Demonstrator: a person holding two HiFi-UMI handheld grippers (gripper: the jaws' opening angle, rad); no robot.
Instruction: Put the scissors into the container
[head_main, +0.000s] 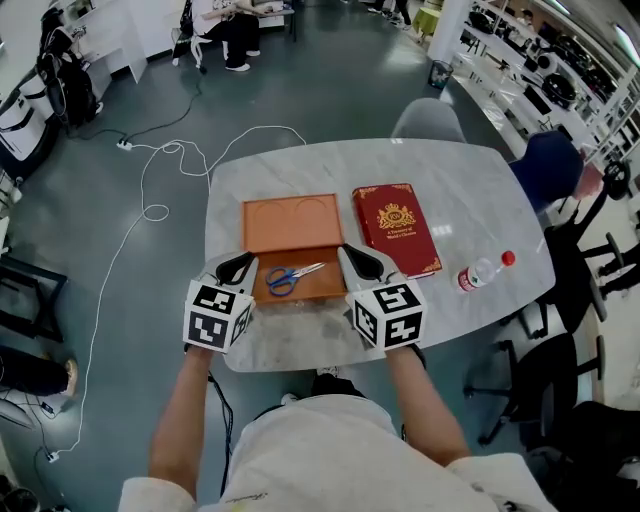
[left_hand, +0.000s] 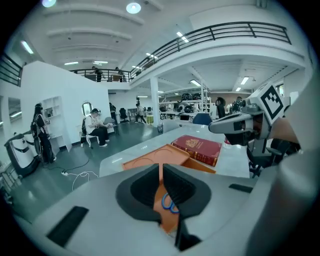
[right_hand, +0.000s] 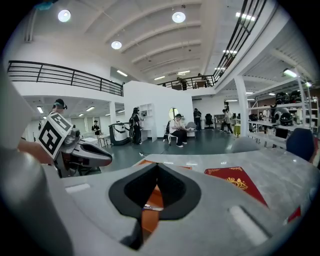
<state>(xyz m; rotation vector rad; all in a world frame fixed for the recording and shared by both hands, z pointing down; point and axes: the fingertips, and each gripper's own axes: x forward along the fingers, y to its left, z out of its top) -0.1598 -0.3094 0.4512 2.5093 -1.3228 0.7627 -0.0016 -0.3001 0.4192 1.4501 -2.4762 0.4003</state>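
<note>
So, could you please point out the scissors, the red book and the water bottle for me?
scissors (head_main: 297, 274), head view, near the pivot.
red book (head_main: 397, 230), head view, middle of the cover.
water bottle (head_main: 483, 272), head view, on the clear body.

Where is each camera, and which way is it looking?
Head view: on the person's head, looking steeply down at the table; shows both arms, the left gripper and the right gripper.
Left gripper view: on the left gripper, looking forward over its shut fingers across the table; the right gripper shows at right.
Right gripper view: on the right gripper, looking forward over its shut fingers; the left gripper shows at left.
Shared: all three show the container, scissors and book.
</note>
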